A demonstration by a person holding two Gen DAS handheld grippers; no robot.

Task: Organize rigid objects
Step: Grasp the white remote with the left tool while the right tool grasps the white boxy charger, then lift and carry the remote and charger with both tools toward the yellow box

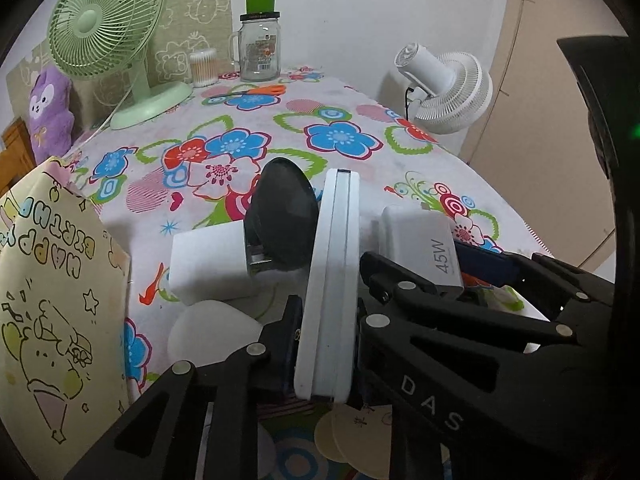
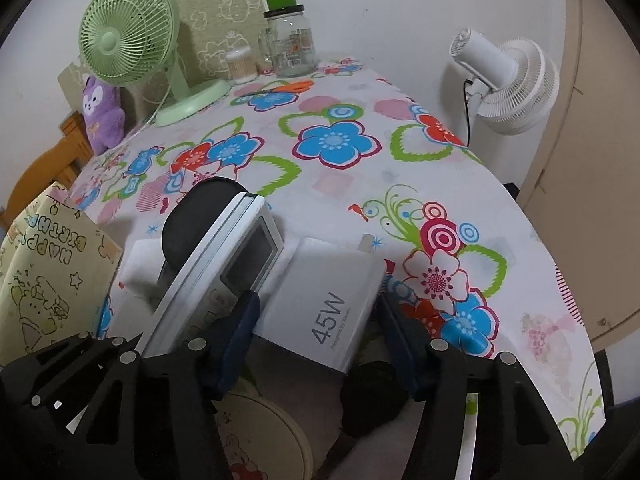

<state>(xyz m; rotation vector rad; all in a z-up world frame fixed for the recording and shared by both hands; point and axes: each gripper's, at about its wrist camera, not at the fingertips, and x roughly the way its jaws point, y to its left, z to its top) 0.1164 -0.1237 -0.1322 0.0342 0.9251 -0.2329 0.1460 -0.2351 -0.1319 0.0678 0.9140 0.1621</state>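
Note:
A white remote control (image 1: 332, 280) stands on its long edge with my left gripper (image 1: 330, 320) shut on it; its screen (image 2: 250, 260) faces right. Behind it lean a black oval object (image 1: 280, 216) and a white plug block (image 1: 208, 268). To the right lies a white charger marked 45W (image 2: 320, 304). My right gripper (image 2: 316, 316) straddles it, with the blue pads (image 2: 240, 320) against both of its sides. In the left wrist view the same charger (image 1: 424, 240) sits between the right gripper's (image 1: 432, 276) fingers. All rest on the flowered tablecloth (image 2: 340, 184).
A "Happy Birthday" paper bag (image 1: 52, 300) stands at the left. A white rounded piece (image 1: 212, 332) and cream discs (image 1: 352, 432) lie near the front. At the back are a green fan (image 1: 104, 32), a glass jar (image 1: 260, 48), cotton swabs (image 1: 204, 66), orange scissors (image 1: 256, 92) and a white fan (image 1: 448, 88).

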